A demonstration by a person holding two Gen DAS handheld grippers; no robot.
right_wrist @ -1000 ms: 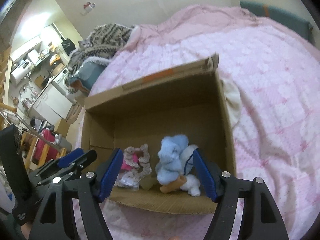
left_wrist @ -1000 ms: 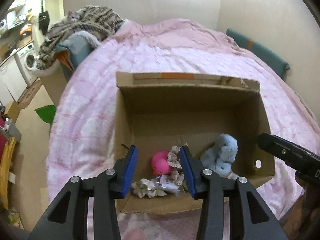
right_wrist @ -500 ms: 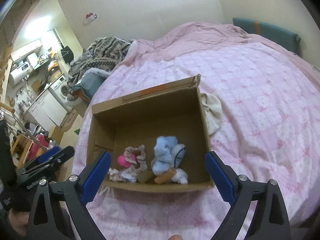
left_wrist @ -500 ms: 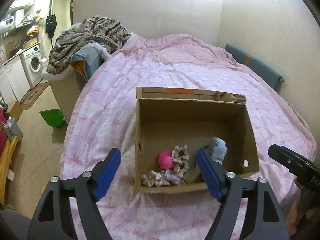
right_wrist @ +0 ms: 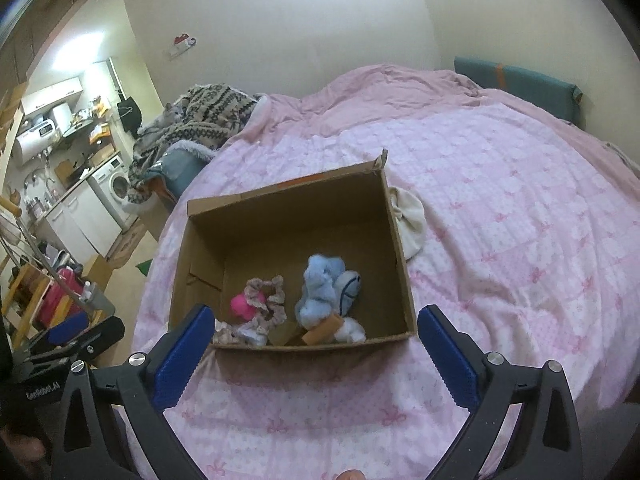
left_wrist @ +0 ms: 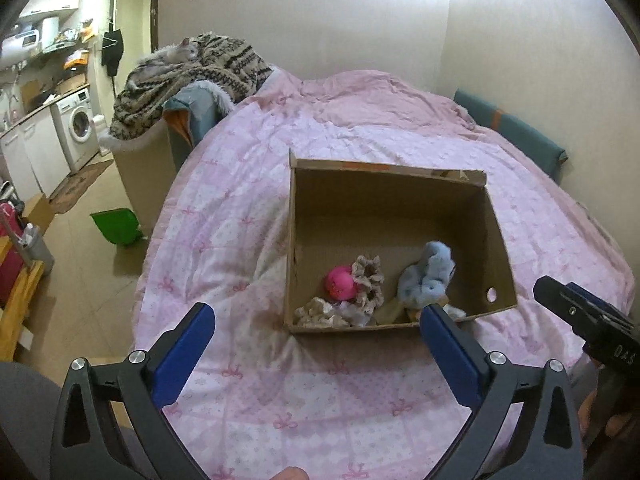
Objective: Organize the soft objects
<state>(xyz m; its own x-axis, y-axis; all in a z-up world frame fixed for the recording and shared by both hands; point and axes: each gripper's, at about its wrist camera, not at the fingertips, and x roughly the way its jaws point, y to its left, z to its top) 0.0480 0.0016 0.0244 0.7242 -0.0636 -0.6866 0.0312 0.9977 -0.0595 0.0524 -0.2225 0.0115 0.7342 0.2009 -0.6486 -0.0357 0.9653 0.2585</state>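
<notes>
Both hand-held grippers, left [left_wrist: 316,330] and right [right_wrist: 314,332], have backed off the cardboard box [right_wrist: 394,220] on the bed [right_wrist: 520,220], jaws wide, empty. Blue plush [right_wrist: 320,290], pink ball [right_wrist: 243,305], scrunchies [right_wrist: 269,300] sit inside, near front wall.

Both views above shared box [left_wrist: 392,216]

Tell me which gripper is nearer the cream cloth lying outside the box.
Right, by my reading. The right gripper hangs open before the box, whose right wall the cream cloth lies against. The left gripper hangs open farther left; its view hides the cloth.
</notes>
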